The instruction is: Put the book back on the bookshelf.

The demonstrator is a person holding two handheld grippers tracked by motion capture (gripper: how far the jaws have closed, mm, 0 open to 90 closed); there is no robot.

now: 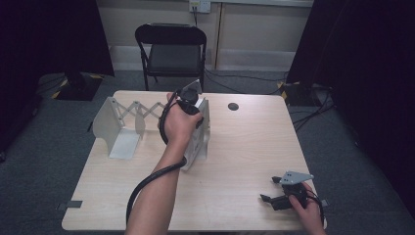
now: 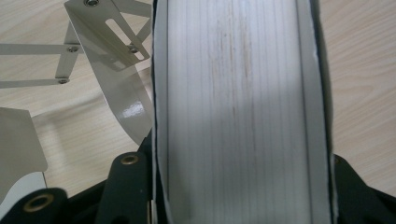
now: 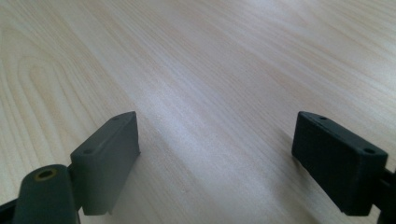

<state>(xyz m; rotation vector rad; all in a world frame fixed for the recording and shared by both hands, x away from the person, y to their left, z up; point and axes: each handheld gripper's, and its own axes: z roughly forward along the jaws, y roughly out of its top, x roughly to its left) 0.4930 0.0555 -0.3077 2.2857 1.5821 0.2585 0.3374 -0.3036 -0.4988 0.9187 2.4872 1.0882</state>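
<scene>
The left hand-held gripper (image 2: 243, 205) clamps a thick white book (image 2: 238, 107) (page edges faintly stained) upright.

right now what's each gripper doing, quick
left gripper: shut on the book, held upright beside the bookend rack
right gripper: open, nothing between the jaws

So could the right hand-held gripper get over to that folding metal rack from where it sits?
Probably yes. The right hand-held gripper rests open near the table's front right corner, with bare wood between it and the rack. The left arm, holding the book, may block part of the way.
</scene>
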